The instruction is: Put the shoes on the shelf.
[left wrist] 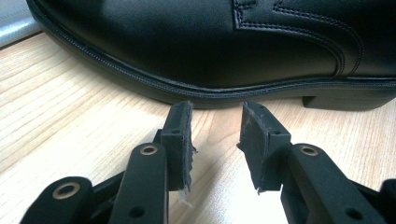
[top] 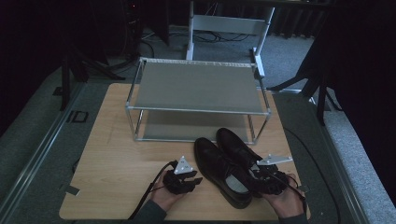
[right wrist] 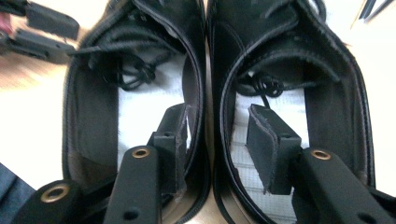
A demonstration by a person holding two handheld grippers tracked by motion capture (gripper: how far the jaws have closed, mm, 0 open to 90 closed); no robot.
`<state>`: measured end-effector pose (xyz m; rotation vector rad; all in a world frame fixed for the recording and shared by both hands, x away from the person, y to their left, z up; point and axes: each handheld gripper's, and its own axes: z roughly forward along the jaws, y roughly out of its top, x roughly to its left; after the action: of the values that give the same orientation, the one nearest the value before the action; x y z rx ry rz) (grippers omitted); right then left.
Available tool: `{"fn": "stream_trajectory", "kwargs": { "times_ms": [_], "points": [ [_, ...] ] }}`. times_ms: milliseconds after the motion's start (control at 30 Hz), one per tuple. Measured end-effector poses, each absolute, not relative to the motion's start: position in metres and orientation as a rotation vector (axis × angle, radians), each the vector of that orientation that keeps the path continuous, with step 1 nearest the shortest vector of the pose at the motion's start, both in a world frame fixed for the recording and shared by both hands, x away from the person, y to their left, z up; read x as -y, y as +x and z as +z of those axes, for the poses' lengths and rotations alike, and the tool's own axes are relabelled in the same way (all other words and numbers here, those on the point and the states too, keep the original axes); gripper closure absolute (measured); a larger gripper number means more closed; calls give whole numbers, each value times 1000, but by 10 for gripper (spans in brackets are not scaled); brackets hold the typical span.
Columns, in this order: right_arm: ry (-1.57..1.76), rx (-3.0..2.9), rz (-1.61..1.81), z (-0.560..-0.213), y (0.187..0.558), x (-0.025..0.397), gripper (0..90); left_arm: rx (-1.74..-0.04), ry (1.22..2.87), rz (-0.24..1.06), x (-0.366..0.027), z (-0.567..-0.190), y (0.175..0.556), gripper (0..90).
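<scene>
On the wooden bench [top: 116, 154], two black leather lace-up shoes [top: 224, 163] are straddled by the right gripper's [right wrist: 219, 140] open fingers; left gripper [left wrist: 215, 135] fingers parted, empty.

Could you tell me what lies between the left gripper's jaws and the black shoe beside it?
Bare wooden tabletop: in the left gripper view, the open left gripper faces the left shoe across a short empty stretch.

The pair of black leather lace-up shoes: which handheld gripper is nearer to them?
Right. The right gripper has one jaw inside each of the black leather lace-up shoes, straddling their touching inner walls. The left gripper sits open on the table just beside one shoe's sole.
</scene>
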<state>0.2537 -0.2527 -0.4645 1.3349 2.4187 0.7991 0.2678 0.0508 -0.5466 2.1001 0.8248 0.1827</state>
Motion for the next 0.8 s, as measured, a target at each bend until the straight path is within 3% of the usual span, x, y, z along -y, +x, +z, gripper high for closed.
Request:
{"fn": "stream_trajectory", "kwargs": {
  "times_ms": [800],
  "points": [
    [1402, -2549, 614, -466, 268, 246, 467, -808, 2113, 179, -45, -549, 266, 640]
  ]
}}
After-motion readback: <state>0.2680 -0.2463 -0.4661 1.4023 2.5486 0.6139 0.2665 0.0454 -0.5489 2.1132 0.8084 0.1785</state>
